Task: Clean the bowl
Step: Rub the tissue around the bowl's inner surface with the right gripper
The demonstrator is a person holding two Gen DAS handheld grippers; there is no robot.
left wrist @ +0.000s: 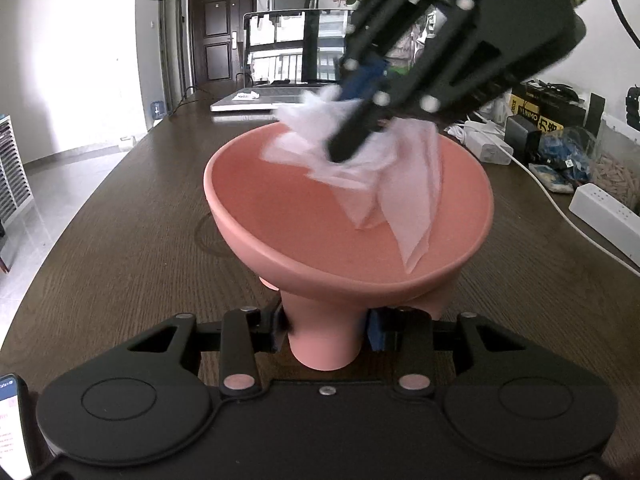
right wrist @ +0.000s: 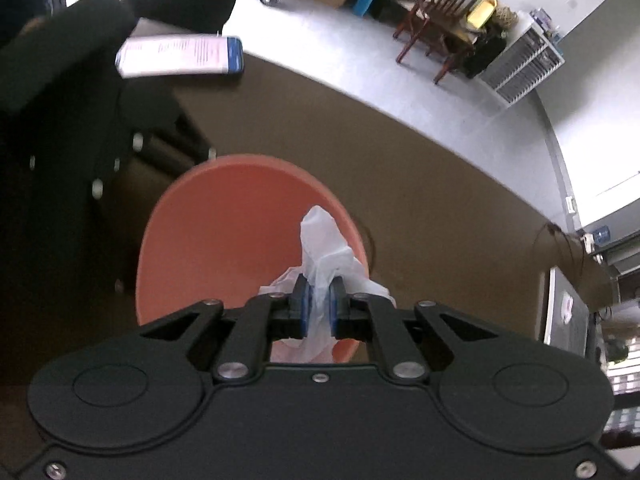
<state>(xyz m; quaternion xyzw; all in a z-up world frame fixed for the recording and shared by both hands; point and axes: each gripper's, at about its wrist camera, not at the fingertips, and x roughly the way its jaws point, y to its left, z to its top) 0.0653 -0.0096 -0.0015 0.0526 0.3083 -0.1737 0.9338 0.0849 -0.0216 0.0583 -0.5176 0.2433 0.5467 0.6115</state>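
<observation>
- While the left gripper (left wrist: 326,330) is clamped on the cylindrical foot of the salmon-pink footed plastic bowl (left wrist: 320,216), its jaws are spread only as wide as that stem, blue pads touching it on both sides.
- Bowl is tilted, its open face turned up and away from the left wrist camera; whether the foot touches the dark brown wooden table (left wrist: 120,216) cannot be told.
- Right gripper (right wrist: 319,306): jaws nearly pressed together, pinching a crumpled white tissue (right wrist: 324,248) between blue pads.
- Left wrist view shows the right gripper (left wrist: 348,148) reaching down over the far rim, with the tissue (left wrist: 400,184) hanging into the bowl and lying against its inner wall.
- Right wrist view: bowl (right wrist: 224,240) directly below the fingers, tissue tip over the right half of its interior.
- Beyond the bowl: open silver laptop (left wrist: 276,80) at the far table edge.
- To the right: white power strip (left wrist: 604,208) and white cables.
- Smartphone with lit screen (right wrist: 180,56) is mounted on the left gripper body.
</observation>
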